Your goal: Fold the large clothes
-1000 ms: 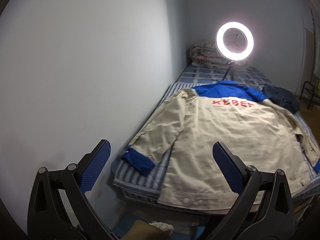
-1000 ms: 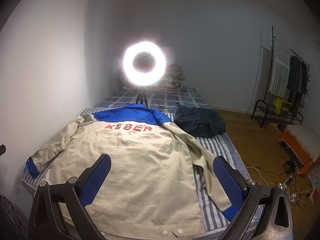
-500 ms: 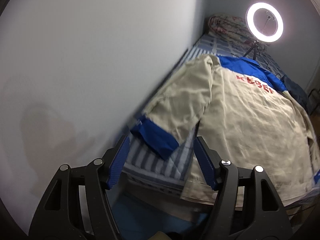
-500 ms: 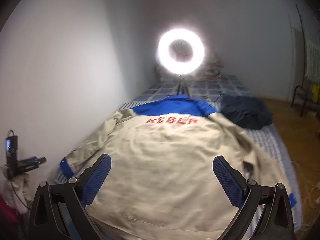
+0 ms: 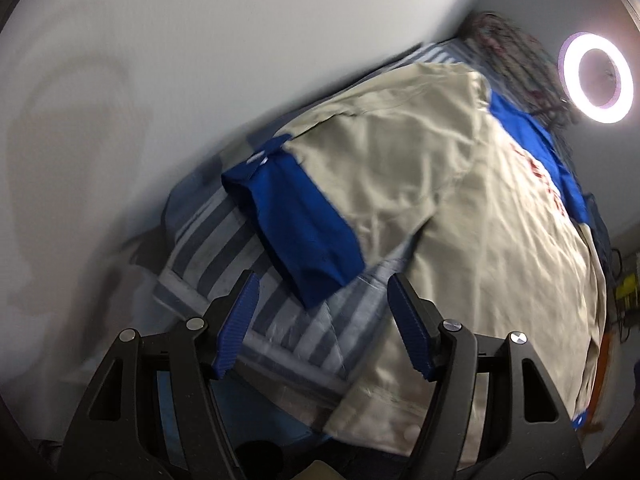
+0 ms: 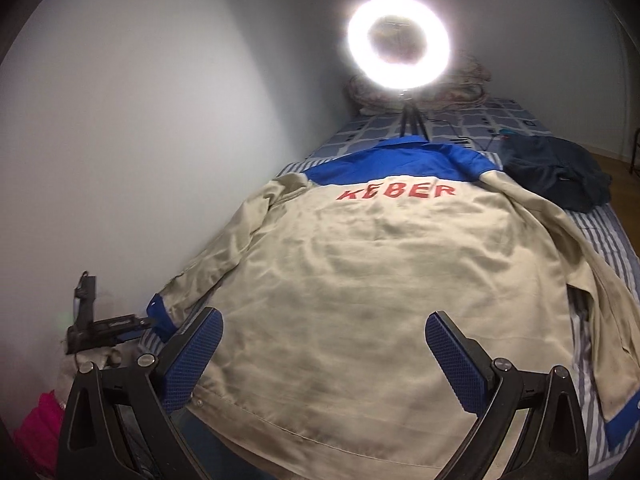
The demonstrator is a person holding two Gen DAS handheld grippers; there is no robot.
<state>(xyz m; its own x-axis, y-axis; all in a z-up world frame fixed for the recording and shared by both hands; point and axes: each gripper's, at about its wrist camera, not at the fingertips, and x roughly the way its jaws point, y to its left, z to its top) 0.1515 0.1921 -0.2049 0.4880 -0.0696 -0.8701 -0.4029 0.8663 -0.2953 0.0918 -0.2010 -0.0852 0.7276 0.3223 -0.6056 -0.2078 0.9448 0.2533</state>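
Dim room, lit mainly by one ring light (image 6: 399, 40) far ahead of the right hand-held gripper (image 6: 323, 356), blown out to white with a soft halo spilling onto the wall (image 6: 140, 120) behind. Strong motion blur across the left wrist view, worst along the bed (image 5: 224, 248) edge and wall. Faint soft shadows on that wall. Heavy fisheye bending and black vignette at all corners.

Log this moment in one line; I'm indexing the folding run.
stage: approach | left gripper: open, above blue cuff | right gripper: open, over jacket hem | nothing held
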